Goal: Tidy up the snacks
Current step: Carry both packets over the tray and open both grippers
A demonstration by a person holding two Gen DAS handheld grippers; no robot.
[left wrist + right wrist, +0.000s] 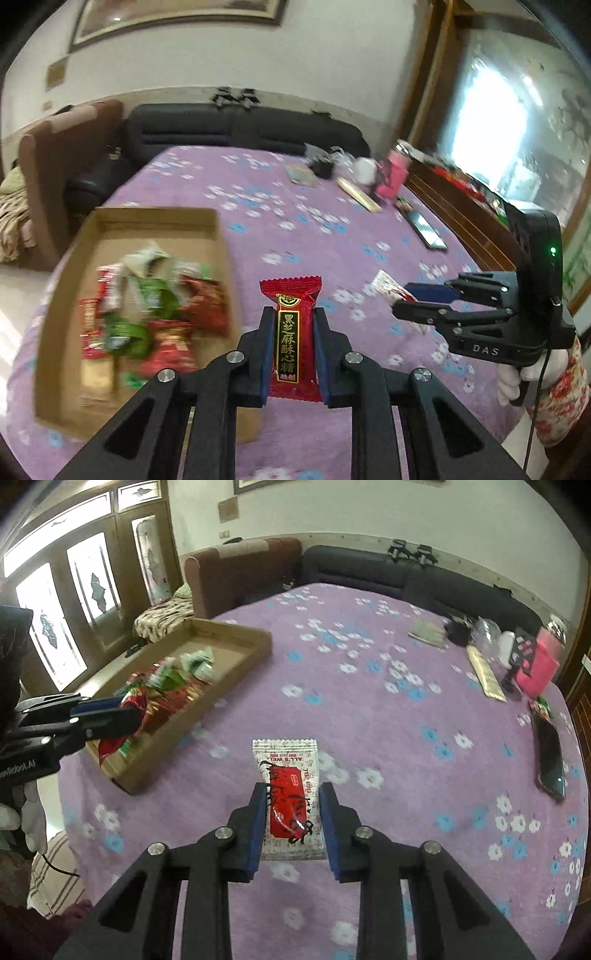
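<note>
My left gripper (291, 317) is shut on a red candy packet (291, 295) with a black and gold label, held upright above the purple tablecloth. A shallow cardboard box (155, 218) lies just to its left and holds several red and green snack packets (147, 306). My right gripper (293, 790) is shut on a white packet with a red panel (291, 760), lifted off the cloth. From the right wrist view, the left gripper (110, 710) hangs over the near end of the box (236, 627) with its red packet (114, 744). The right gripper (410, 295) also shows at the right of the left wrist view.
A dark phone (550, 760) lies near the table's right edge, with a small snack (541, 705) beyond it. At the far right stand a pink box (537, 664), a gold flat packet (485, 675) and clutter. A black sofa (406, 576) runs behind the table.
</note>
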